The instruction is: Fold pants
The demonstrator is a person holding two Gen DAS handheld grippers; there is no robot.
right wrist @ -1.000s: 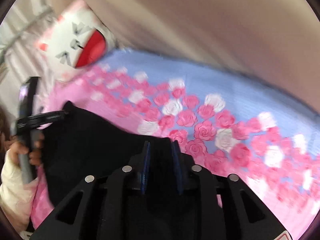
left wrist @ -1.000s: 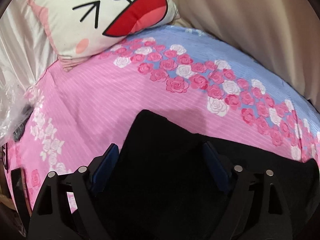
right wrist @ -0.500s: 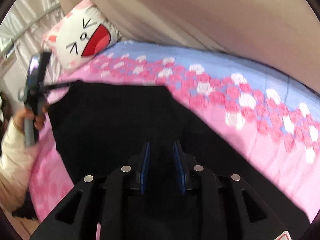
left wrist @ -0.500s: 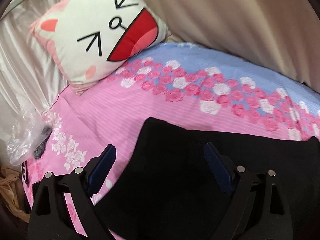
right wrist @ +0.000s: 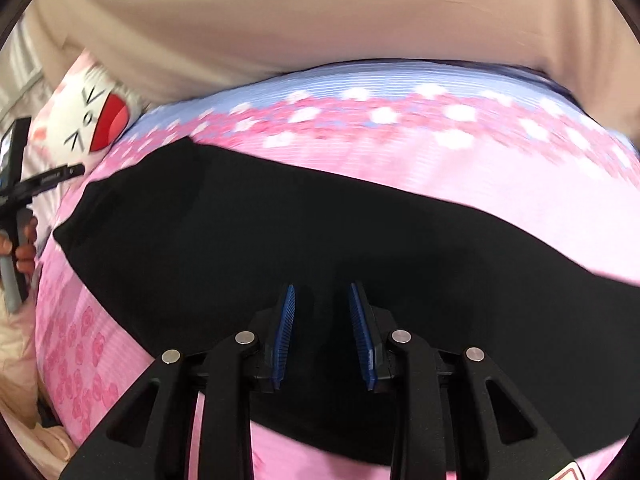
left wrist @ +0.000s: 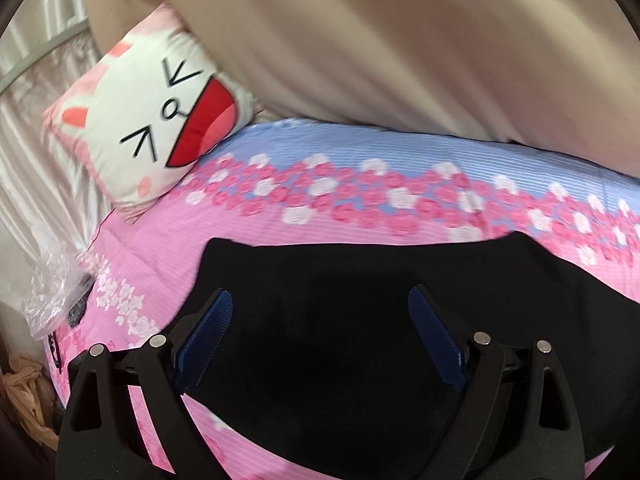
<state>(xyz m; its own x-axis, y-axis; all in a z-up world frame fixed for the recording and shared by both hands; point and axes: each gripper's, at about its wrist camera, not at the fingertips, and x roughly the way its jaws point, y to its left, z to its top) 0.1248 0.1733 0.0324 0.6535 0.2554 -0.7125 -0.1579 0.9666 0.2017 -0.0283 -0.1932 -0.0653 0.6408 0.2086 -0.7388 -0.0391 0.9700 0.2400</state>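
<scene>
Both grippers are pulling back across the bed, so more of the black pants [left wrist: 360, 320] is coming into view than a second earlier, now stretched in a long dark band over the pink rose-print bedsheet [left wrist: 168, 240]. Spread wide, the left gripper [left wrist: 320, 336] is hovering over one end of the garment, gripping nothing. Jaws on the right gripper [right wrist: 322, 334] are opening, their blue pads apart above black cloth, with no fold visibly pinched. Judging from the flat lay, the pants are being smoothed before a fold; doing it well likely means taking both layers at an edge and keeping the hems aligned. A cat-face cushion [left wrist: 160, 120] is leaning against the beige curtain [left wrist: 400, 40]. A clear plastic bag [left wrist: 52, 296] is lying at the bed's edge, holding something dark that cannot be made out.
</scene>
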